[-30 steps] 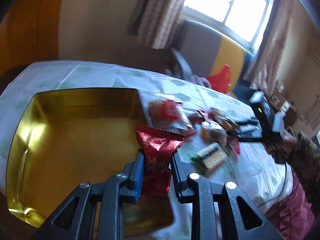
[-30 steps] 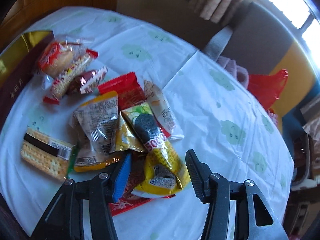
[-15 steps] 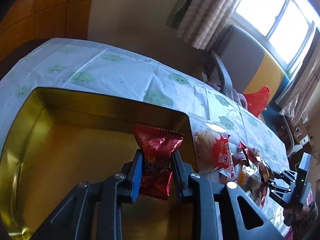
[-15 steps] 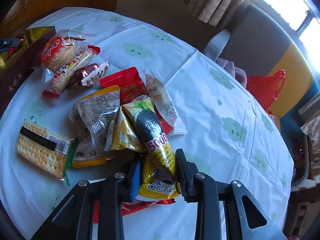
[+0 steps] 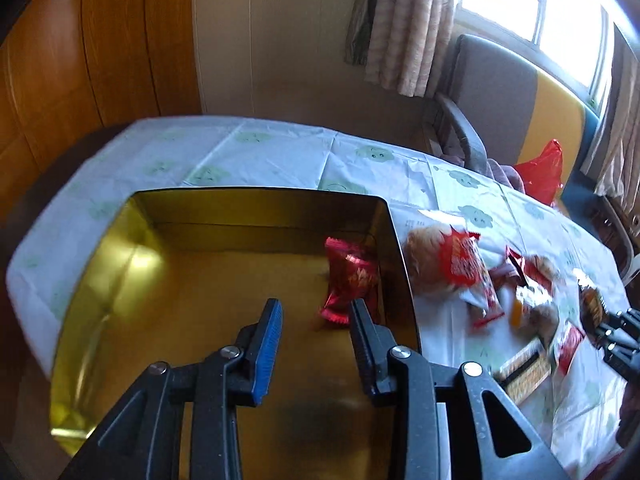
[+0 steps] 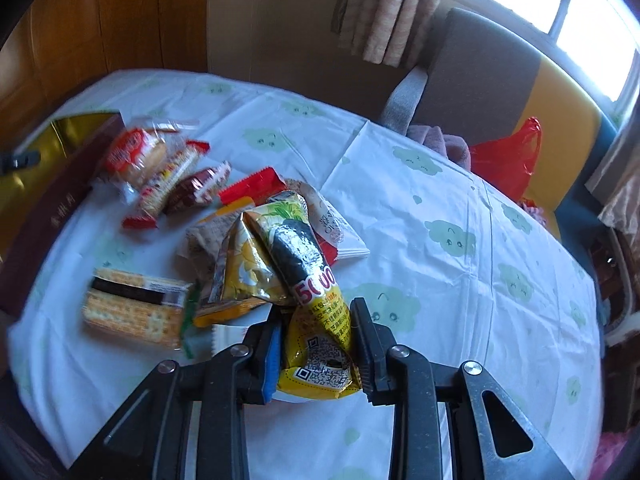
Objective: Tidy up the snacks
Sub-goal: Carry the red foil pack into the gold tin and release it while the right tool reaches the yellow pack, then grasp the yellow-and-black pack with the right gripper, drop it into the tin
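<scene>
Two tongs showing at frame bottom: left tongs [image 5: 314, 322] have just been opening, nothing between them, red snack packet [image 5: 352, 280] lying beyond in the gold tin [image 5: 120, 264]. Right tongs [image 6: 316, 326] are gripping the yellow seaweed-roll packet [image 6: 316, 320], snack pile [image 6: 180, 208] sitting farther back on the counter [image 6: 460, 280].
</scene>
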`<state>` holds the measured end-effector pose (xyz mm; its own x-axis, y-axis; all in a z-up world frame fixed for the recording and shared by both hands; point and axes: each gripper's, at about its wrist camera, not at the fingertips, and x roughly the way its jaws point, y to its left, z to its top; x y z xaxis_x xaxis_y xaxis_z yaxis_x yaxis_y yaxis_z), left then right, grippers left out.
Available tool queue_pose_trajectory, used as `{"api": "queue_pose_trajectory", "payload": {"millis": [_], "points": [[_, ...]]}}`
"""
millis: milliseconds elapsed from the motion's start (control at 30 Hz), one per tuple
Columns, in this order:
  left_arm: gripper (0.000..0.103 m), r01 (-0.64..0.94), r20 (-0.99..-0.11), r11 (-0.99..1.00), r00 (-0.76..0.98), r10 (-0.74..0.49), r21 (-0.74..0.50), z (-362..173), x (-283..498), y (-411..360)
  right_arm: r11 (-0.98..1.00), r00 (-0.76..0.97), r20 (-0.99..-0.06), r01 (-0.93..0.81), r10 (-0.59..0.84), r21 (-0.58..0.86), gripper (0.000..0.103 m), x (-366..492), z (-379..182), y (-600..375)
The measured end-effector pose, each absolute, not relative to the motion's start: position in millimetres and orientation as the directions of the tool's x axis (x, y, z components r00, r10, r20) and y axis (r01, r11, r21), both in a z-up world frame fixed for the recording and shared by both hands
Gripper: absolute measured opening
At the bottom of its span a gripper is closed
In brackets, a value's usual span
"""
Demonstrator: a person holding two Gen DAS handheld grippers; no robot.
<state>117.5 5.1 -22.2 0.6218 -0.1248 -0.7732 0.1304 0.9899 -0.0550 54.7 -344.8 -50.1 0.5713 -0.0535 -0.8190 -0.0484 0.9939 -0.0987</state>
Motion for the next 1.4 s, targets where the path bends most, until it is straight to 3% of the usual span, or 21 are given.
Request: {"api": "queue_pose_trajectory", "payload": {"millis": [600,967,1400], "points": [[0.035,0.071,-0.717,0.996,0.697,-0.011,0.053,-8.6,43.0,31.0,0.929,0.544,-0.762,-0.102,0.351,0.355,0.031,5.1,-51.3,-255.7],[0.035,-0.031,-0.716,0.998,0.696,0.055,0.046,-15.2,39.0,57.3,0.782,0.492,-0.644,-0.134,0.586,0.609,0.031,36.7,-33.3,-181.4],[0.035,-0.053,-0.717,0.998,0.694,0.063,0.037,-24.1,39.7,78.2,0.778,0.511,-0.66,-0.026,0.551,0.628,0.034,90.6,-29.4,-128.1]]}}
